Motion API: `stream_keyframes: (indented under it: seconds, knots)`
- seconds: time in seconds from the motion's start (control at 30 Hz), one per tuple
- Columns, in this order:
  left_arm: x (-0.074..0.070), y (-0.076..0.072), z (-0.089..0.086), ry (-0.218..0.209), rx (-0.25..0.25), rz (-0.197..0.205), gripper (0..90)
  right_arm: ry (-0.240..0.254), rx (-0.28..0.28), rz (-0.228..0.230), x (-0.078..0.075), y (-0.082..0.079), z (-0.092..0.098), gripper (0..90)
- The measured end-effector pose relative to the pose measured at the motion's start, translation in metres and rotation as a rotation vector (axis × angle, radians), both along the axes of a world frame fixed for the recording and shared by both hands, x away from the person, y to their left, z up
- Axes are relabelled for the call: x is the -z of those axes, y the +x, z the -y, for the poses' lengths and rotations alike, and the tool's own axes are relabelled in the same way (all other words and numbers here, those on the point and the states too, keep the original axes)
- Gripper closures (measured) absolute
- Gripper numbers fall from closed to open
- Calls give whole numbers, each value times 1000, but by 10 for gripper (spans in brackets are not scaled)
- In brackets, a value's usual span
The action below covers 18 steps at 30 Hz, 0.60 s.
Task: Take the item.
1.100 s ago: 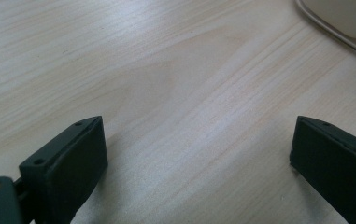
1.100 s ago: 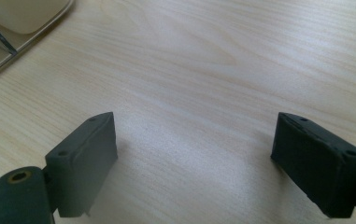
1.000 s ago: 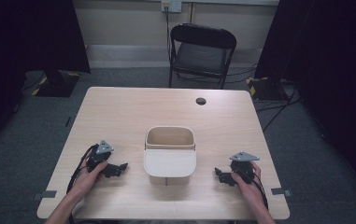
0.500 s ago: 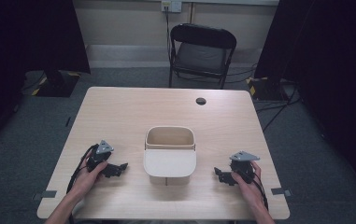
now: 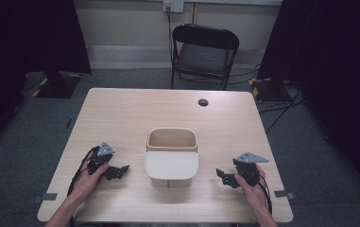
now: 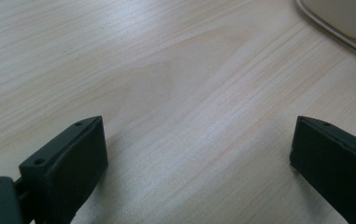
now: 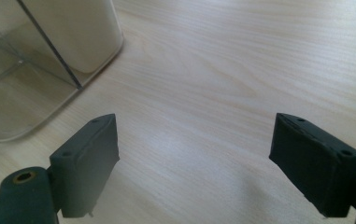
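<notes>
A cream bin (image 5: 172,151) stands mid-surface (image 5: 121,113), its open top showing nothing inside. The left gripper (image 5: 116,171) and right gripper (image 5: 226,178) rest on either side of it, jaws spread wide, gripping nothing.

A: High view is sitting above the near edge, looking forward and down at the whole table (image 5: 121,113), with the bin (image 5: 172,153) mid-frame and a chair (image 5: 205,52) beyond it.

B: Left gripper view?

A: It's riding low, close to the tabletop (image 6: 175,93), left of the bin (image 6: 344,16), catching its corner top right.

B: Right one?

A: It's also hugging the wood (image 7: 259,60), right of the bin (image 7: 73,32), which is sitting upper left. All three are sharing the bin and the surrounding wood.
</notes>
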<state>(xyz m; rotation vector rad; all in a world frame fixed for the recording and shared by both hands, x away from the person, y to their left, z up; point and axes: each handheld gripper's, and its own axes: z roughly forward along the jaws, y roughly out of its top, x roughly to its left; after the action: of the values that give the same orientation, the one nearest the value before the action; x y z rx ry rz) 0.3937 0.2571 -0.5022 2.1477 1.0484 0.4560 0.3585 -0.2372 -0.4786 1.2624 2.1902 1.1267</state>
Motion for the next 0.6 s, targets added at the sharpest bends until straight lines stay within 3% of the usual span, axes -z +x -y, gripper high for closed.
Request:
stream_keyframes:
  seconds: [0.23,0.6]
  knots:
    - [0,0,0,1,3,0,34,32,-22,11,-8,-4,-1,148]
    - [0,0,0,0,0,0,34,76,-119,50,-21,-16,-17,148]
